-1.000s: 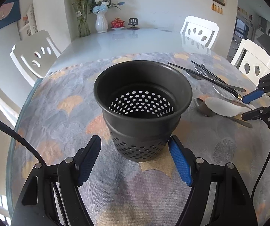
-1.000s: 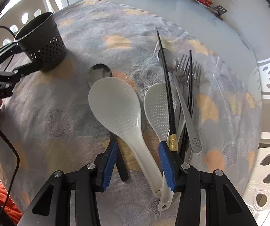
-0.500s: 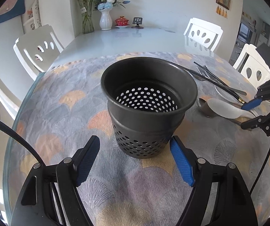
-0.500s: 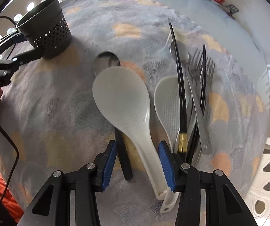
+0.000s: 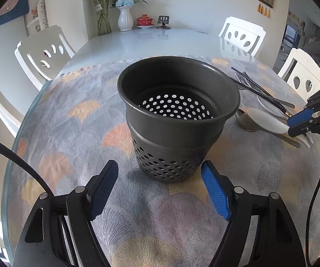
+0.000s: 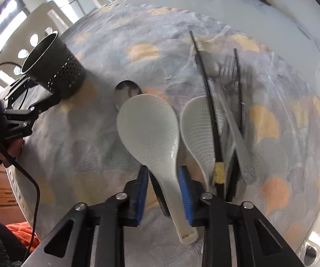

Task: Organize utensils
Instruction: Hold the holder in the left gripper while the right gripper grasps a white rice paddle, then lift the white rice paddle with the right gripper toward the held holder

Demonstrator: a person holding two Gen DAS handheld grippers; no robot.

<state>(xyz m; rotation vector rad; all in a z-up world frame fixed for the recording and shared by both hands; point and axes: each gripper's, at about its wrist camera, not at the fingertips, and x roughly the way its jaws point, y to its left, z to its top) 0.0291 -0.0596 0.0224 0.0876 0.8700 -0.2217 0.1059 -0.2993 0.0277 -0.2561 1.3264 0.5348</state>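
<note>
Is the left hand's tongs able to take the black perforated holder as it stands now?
Probably yes: the left tongs stand open with the holder directly ahead between the blue pads, and nothing on the cloth lies between.

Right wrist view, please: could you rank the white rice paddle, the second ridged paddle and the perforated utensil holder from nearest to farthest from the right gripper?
1. White rice paddle: handle between the right gripper's pads.
2. Second ridged paddle: just right, under the chopsticks.
3. Perforated utensil holder: far upper left.

A patterned cloth [image 5: 75,133] covers the glass table [image 5: 137,42], bearing a perforated holder [image 5: 177,120] and utensils [image 6: 215,120].
</note>
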